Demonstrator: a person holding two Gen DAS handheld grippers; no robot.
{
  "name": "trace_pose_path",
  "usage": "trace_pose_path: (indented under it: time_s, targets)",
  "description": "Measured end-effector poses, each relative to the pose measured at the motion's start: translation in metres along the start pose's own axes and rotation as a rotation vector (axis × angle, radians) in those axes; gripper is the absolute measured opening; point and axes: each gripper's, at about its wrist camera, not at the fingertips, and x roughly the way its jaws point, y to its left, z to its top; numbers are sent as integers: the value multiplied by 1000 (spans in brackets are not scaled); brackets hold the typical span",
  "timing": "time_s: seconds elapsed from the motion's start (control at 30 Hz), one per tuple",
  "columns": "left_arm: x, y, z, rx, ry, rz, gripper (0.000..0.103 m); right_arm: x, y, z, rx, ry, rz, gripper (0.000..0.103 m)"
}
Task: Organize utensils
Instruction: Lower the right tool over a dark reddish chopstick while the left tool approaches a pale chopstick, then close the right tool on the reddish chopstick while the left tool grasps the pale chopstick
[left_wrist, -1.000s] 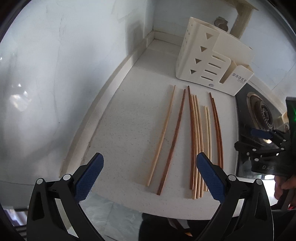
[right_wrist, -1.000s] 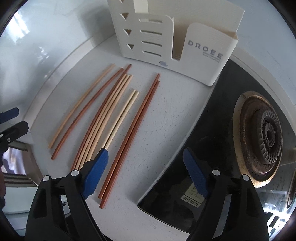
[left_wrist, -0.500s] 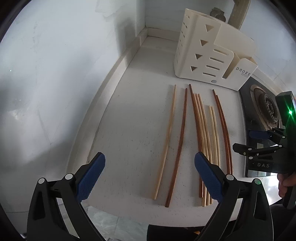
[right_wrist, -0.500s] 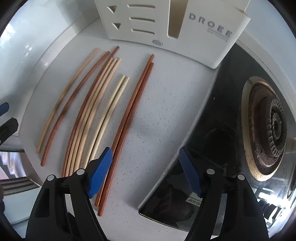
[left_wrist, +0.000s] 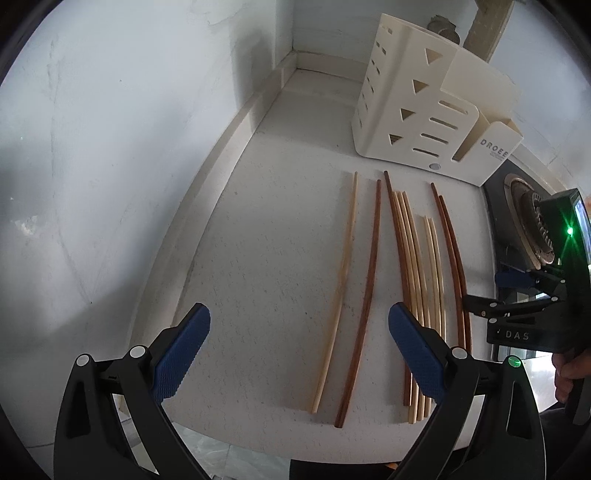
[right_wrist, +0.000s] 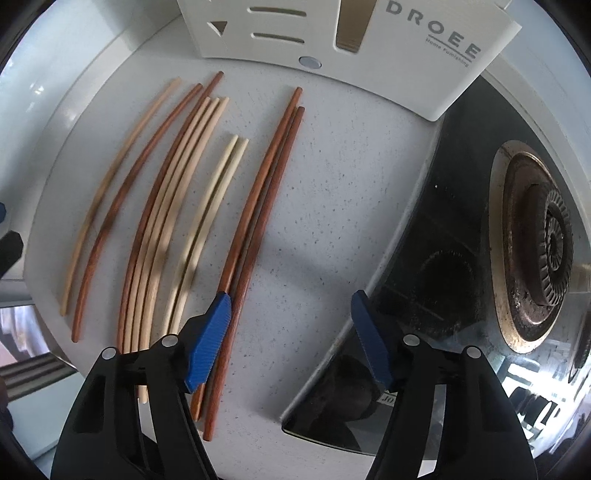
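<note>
Right tool gapes — dark chopstick pair by its left pad.

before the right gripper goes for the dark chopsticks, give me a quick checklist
1. Right gripper open: ok, fingers wide apart, nothing held.
2. Left gripper open and empty: ok.
3. Dark chopstick pair between the right fingers: not ok, it lies under the left finger, not centred.
4. Pair lying together, flat on the counter: ok.
5. Utensil holder upright: ok.
6. Holder slots free inside: cannot tell.
</note>
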Motion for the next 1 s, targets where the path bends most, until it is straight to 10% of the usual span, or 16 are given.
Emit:
trace_pose_path:
  time_s: [0.47,1.0]
  targets:
    - [16,-5,7,83,82,-47,94,4,4,21,53,73,3,60]
    - [45,-15,18,159,258,-25,72,-10,7,43,38,90,12,20]
